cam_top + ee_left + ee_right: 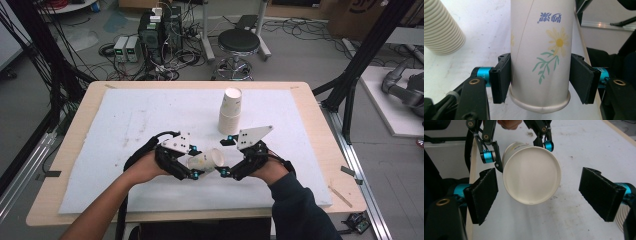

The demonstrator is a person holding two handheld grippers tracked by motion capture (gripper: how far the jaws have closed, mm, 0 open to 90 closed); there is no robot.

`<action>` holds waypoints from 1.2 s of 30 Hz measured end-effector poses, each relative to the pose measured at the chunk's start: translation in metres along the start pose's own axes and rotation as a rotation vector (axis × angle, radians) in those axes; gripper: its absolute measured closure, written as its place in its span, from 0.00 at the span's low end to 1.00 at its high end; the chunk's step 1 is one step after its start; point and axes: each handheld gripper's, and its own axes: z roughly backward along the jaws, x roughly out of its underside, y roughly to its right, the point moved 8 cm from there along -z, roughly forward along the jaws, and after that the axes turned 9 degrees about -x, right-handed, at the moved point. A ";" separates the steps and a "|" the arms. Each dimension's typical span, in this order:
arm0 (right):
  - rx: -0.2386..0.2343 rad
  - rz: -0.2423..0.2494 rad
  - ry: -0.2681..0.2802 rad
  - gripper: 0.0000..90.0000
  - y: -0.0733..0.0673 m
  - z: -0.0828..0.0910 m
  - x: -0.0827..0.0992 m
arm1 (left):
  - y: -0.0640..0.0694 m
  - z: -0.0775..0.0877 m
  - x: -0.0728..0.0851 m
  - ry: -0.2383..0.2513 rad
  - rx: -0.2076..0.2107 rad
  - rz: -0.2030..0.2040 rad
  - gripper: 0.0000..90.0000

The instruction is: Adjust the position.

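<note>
A white paper cup (pixel 205 161) with a daisy print (pixel 540 62) lies sideways, lifted a little over the white mat (pixel 125 115). My left gripper (pixel 195 162) is shut on it, both black pads pressing the cup's narrow end (pixel 540 80). The cup's wide round end (pixel 531 177) faces my right gripper (pixel 226 156). That gripper (pixel 539 192) stands open, its pads apart on either side of the cup and not touching it. In the right gripper view the left gripper (pixel 518 150) holds the cup from behind.
A stack of upturned paper cups (pixel 230 111) stands on the mat just beyond the grippers, and its ribbed side shows (pixel 441 27). The wooden table's edge (pixel 345 165) borders the mat. A stool (pixel 239 42) and electronics boxes (pixel 160 30) sit on the floor beyond.
</note>
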 end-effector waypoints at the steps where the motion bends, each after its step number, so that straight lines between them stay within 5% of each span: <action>1: -0.008 0.004 -0.008 0.18 0.000 -0.002 0.001 | 0.000 0.000 0.000 -0.020 0.006 -0.008 0.42; 8: -0.042 0.049 -0.039 0.20 -0.005 -0.012 0.001 | 0.002 -0.003 0.002 -0.052 0.017 -0.029 0.42; 18: -0.100 0.088 -0.072 0.41 -0.010 -0.014 0.004 | 0.008 -0.005 0.002 -0.049 0.054 -0.052 0.42; 22: -0.125 0.079 -0.059 0.42 -0.013 -0.013 0.003 | 0.009 -0.003 0.003 0.017 0.056 -0.011 0.34; 25: -0.126 0.063 -0.050 0.42 -0.014 -0.011 0.004 | 0.006 0.001 0.002 0.098 0.029 0.064 0.20; 29: -0.121 0.044 -0.017 0.42 -0.013 -0.008 0.006 | 0.003 0.009 0.003 0.197 0.008 0.122 0.19; 36: -0.100 0.016 0.036 0.42 -0.012 -0.003 0.015 | 0.002 0.015 0.007 0.293 -0.032 0.166 0.19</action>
